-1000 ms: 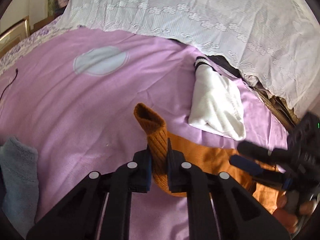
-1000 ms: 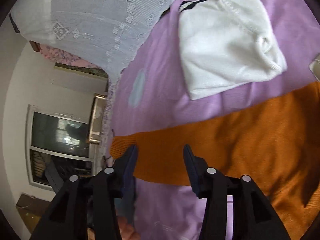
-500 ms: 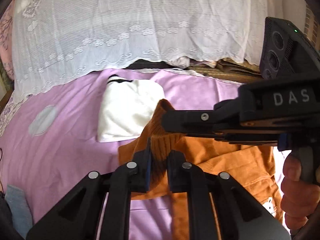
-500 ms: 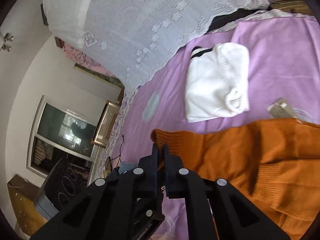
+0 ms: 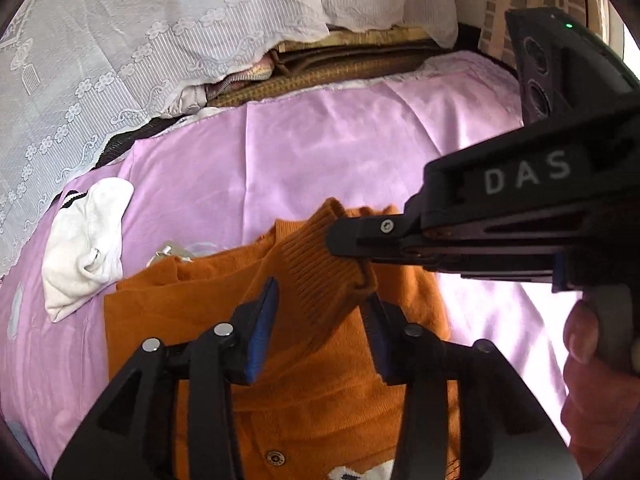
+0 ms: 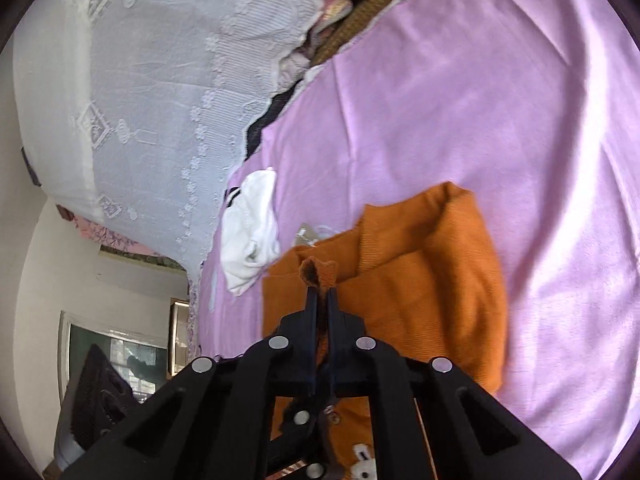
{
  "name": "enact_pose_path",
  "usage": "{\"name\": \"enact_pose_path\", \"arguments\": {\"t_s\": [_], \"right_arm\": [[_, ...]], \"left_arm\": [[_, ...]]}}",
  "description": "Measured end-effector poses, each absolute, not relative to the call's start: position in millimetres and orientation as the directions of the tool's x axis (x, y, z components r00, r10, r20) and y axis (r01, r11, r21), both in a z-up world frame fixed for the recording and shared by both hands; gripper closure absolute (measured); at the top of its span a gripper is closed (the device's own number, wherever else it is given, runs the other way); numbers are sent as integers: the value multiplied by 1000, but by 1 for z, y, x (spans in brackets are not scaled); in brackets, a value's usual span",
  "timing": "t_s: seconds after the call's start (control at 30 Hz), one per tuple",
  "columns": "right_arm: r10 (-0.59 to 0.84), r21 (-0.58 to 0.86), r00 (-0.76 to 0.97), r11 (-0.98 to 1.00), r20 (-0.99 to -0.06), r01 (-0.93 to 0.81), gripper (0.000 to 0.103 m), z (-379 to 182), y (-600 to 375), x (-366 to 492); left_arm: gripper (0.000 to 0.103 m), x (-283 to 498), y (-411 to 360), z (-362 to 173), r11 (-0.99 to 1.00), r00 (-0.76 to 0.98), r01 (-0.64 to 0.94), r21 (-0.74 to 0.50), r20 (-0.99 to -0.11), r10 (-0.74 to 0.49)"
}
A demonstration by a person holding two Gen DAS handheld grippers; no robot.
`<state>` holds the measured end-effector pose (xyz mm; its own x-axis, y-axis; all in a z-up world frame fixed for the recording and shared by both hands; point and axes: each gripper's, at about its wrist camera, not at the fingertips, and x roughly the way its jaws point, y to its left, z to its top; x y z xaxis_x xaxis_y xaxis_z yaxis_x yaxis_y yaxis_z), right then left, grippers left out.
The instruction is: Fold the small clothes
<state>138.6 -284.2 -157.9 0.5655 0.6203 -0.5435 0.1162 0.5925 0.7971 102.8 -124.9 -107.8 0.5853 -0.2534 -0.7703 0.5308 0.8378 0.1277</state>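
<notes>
Two grippers at orange sweater (image 5: 304,364) on purple sheet (image 5: 320,152); right gripper (image 6: 320,300) clamped on sleeve cuff (image 5: 320,276), prob. laying it across body; left gripper (image 5: 320,320) jaws opening, cuff between, pads clear.

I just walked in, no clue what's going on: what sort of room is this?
Most likely a bedroom: clothes lie on a bed under a purple sheet, with a white lace cover over bedding behind, and a framed picture by the wall.

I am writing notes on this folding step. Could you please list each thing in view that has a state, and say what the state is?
orange sweater: on the purple sheet, sleeve folded over its front.
sleeve cuff: pinched by the right gripper.
left gripper: jaws opening, cuff between them.
white garment: folded, lying apart.
</notes>
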Motion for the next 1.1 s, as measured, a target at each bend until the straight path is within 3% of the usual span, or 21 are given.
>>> {"name": "enact_pose_path", "arguments": {"t_s": [0.13,0.33,0.6,0.83,0.93,1.1], "right_arm": [[619,811,569,563,-542,161,98,-188,-290,137],[620,817,586,561,-522,134,98,-184,-287,135],[612,816,606,567,-509,113,98,-164,-288,128],[556,777,597,599,-579,196,98,-185,-304,124],[518,728,564,643,-643,240,98,-205,-305,126],[502,707,568,674,-652,216,95,-201,-303,125]], "left_arm": [[57,102,-95,-109,862,580,493,117,-783,-226],[55,134,-49,-107,915,573,390,102,-805,-154],[55,129,-89,-117,872,523,484,73,-823,-221],[55,124,-113,-131,849,478,525,60,-846,-236],[55,129,-105,-138,865,466,499,57,-859,-212],[54,143,-69,-137,904,477,425,53,-862,-174]]}}
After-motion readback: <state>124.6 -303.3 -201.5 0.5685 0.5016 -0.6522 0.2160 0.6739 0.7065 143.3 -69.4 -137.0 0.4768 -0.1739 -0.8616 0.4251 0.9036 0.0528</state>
